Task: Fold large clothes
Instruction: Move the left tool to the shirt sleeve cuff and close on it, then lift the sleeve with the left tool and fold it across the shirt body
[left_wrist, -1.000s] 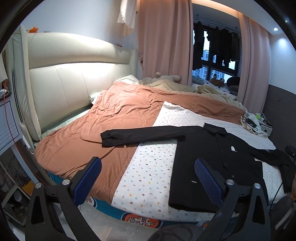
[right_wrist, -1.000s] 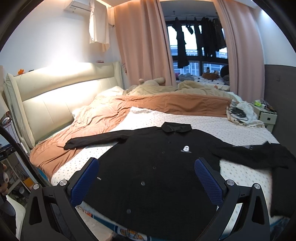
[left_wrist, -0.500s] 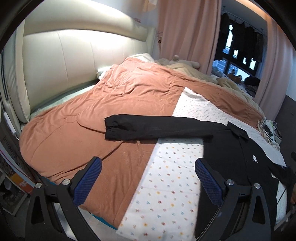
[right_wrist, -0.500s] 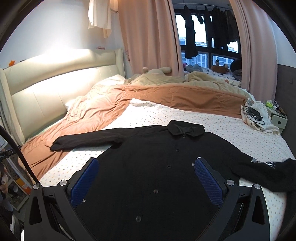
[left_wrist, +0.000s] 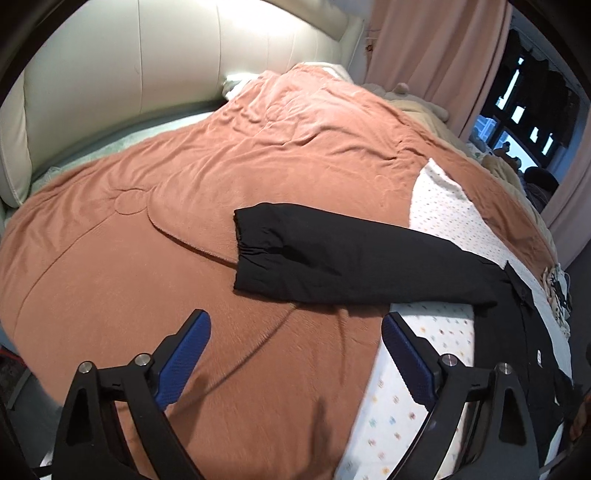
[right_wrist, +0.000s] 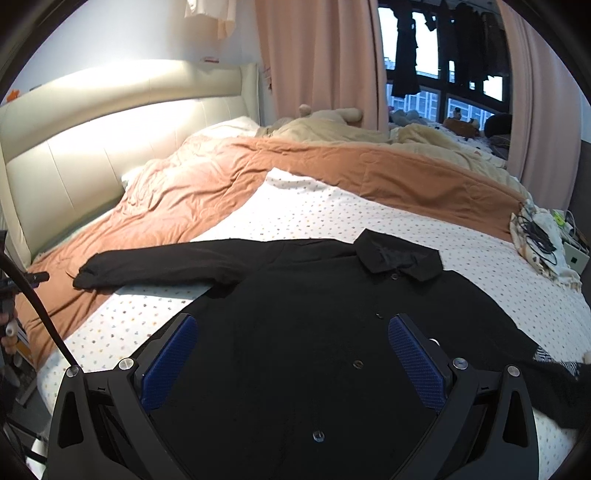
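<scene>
A black button-up jacket (right_wrist: 295, 325) lies flat on the bed, collar (right_wrist: 399, 258) toward the far side, front facing up. Its left sleeve (left_wrist: 332, 254) stretches out over the orange blanket (left_wrist: 184, 184), the cuff (left_wrist: 251, 251) pointing left. My left gripper (left_wrist: 295, 332) hovers just short of that sleeve; its jaws are closing, still wide, with only blanket between them. My right gripper (right_wrist: 291, 336) hangs open over the jacket's chest, nothing pinched. The other sleeve (right_wrist: 554, 384) runs off to the right.
A cream padded headboard (left_wrist: 110, 74) stands at the left. Beige bedding and a plush toy (right_wrist: 332, 122) lie at the far side by pink curtains (right_wrist: 321, 55). A heap of cloth and cables (right_wrist: 535, 240) sits at the bed's right corner. Spotted white sheet (right_wrist: 314, 206) lies beyond the collar.
The left gripper has swung down and leftward toward the outstretched sleeve, which now fills the middle of its view. The right gripper has moved in closer over the jacket's front.
</scene>
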